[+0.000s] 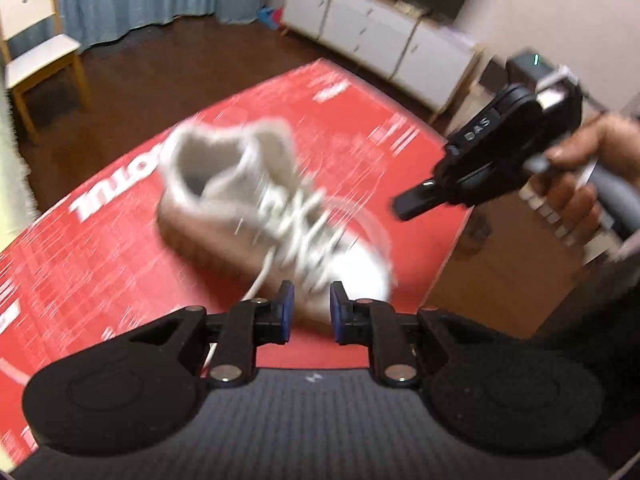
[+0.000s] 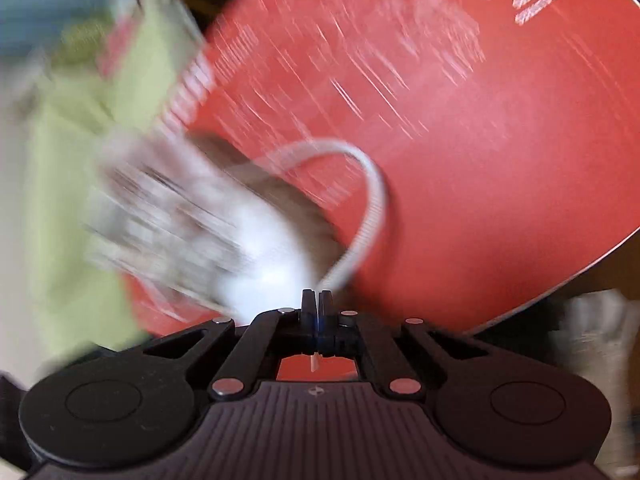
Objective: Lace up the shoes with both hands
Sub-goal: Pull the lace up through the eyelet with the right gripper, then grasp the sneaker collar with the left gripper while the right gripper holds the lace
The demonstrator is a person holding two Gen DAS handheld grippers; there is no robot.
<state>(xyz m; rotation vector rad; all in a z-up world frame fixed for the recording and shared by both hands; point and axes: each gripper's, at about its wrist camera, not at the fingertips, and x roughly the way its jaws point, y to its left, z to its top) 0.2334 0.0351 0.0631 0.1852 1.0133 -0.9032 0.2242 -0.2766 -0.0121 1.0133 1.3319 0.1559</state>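
A white high-top shoe [image 1: 256, 200] lies blurred on a red board [image 1: 100, 264], its toe toward my left gripper [image 1: 312, 312]. That gripper is open just short of the toe, with nothing between its blue pads. One loose lace [image 1: 260, 276] runs from the shoe past the outside of its left finger. My right gripper [image 1: 402, 208], held by a hand, hovers to the right of the shoe. In the right wrist view the right gripper [image 2: 316, 300] is shut on a white lace [image 2: 374, 200], which arcs up and back to the blurred shoe [image 2: 192, 208]. The lace tip pokes out behind the pads.
The red board [image 2: 460, 160] sits over a dark wooden floor [image 1: 132, 92]. A small chair [image 1: 36, 56] stands at the far left, with a white cabinet [image 1: 380, 36] along the back wall. Yellow-green fabric [image 2: 72, 200] lies left of the board.
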